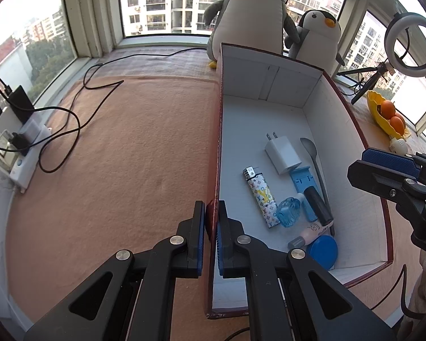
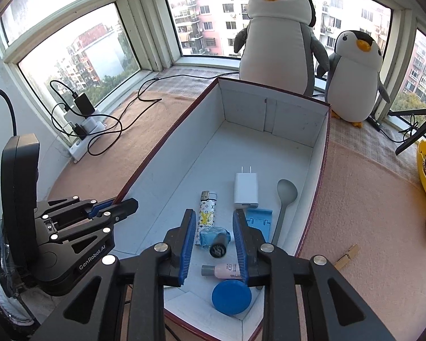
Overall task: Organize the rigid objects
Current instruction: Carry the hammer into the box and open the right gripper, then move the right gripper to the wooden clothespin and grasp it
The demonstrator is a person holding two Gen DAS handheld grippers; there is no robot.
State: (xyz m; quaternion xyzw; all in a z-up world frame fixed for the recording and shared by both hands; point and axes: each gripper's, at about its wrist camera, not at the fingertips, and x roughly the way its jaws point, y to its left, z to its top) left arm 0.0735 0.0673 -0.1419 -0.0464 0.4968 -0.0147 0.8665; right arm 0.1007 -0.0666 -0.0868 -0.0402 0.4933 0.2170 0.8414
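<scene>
Left tongs: my left gripper [image 1: 211,221] is pinching the box [image 1: 312,119] by its left wall, steadying it.
Right tongs: my right gripper [image 2: 214,233] is spread, nothing pressed between the pads, over the near end.
Things: black tube [image 2: 218,248] leaning on the blue bottle [image 2: 211,237], with the lighter [image 2: 205,213] just left.
Doing it well: I'd lift clear without nudging the tube, and keep hold of the wall.

Bright daylight pours in through the windows [image 2: 79,54] up top, glass blown out; soft shadows, heavy fisheye bending, dark vignetted corners.
</scene>
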